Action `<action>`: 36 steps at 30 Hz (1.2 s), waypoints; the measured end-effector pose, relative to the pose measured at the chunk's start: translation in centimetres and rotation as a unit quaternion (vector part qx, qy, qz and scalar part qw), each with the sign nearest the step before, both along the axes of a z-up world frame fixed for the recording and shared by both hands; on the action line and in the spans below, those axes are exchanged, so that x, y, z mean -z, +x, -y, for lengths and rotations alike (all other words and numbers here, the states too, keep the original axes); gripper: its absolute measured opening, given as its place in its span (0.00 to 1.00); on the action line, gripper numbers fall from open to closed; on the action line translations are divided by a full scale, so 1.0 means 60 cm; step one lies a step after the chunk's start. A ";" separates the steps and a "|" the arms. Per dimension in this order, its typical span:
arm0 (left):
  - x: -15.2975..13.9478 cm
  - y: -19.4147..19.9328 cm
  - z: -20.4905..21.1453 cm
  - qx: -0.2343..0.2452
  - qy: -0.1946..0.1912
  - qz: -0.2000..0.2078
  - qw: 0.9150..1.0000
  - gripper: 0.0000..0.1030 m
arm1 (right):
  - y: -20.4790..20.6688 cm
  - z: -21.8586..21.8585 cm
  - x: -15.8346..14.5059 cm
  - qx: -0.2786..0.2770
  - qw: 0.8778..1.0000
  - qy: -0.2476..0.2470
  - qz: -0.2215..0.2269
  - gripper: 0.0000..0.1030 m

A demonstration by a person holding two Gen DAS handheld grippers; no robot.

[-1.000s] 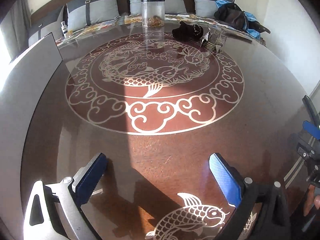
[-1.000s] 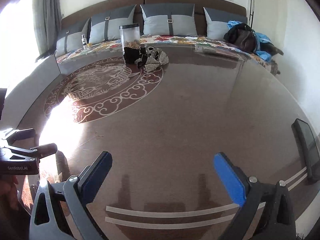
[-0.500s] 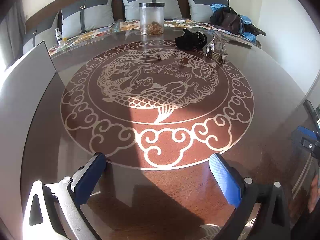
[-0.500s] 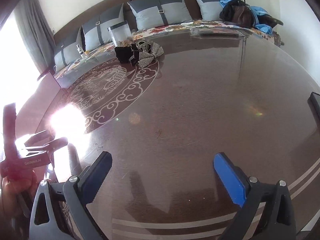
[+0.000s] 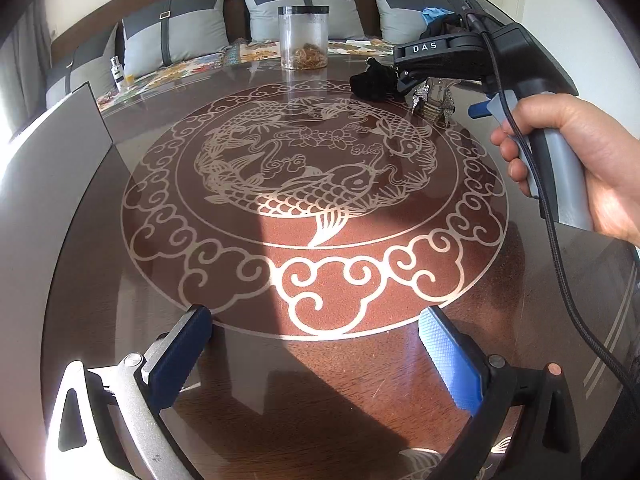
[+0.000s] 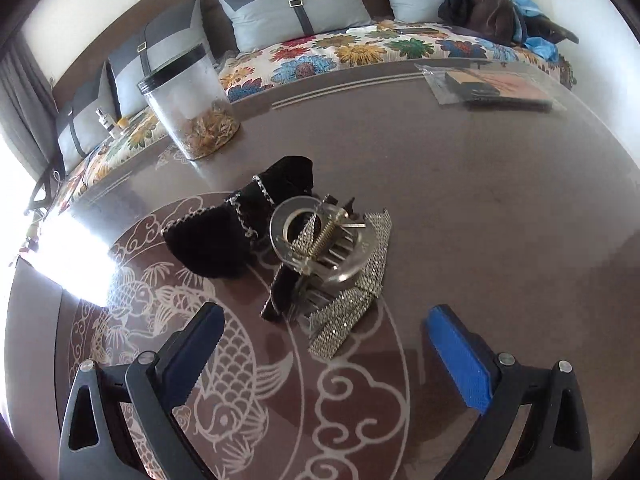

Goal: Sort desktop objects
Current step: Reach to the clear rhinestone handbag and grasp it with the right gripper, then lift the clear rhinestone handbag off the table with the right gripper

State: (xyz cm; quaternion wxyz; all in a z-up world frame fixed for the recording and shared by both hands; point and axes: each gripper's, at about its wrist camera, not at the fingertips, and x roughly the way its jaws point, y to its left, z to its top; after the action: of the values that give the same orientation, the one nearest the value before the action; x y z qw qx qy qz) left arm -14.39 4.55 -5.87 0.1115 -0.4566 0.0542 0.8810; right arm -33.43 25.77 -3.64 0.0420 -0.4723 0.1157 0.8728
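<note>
Glass table with carp inlay before cushioned sofa; both hand-held grippers wide apart, empty.

— What lies beyond the table?
— A brown sofa with grey cushions, a floral cover on its seat, and dark bags with blue cloth piled at its right end.
</note>
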 end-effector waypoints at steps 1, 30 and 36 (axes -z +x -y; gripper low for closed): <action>0.000 0.000 0.000 0.000 0.000 0.000 1.000 1.00 | -0.011 0.007 0.000 -0.004 1.000 0.014 -0.004 0.99; 0.001 0.000 0.000 0.000 0.000 0.000 1.000 1.00 | 0.298 -0.057 0.028 -0.122 0.987 0.094 -0.037 0.85; -0.001 -0.017 -0.005 0.018 -0.006 0.015 1.000 1.00 | 0.297 -0.053 0.034 -0.130 0.987 0.091 -0.027 0.98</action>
State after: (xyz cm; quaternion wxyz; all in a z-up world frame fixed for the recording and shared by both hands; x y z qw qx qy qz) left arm -15.38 4.83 -5.83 0.1251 -0.4690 0.0665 0.8718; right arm -15.64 28.94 -5.69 -0.0320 -0.4538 -0.0257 0.8902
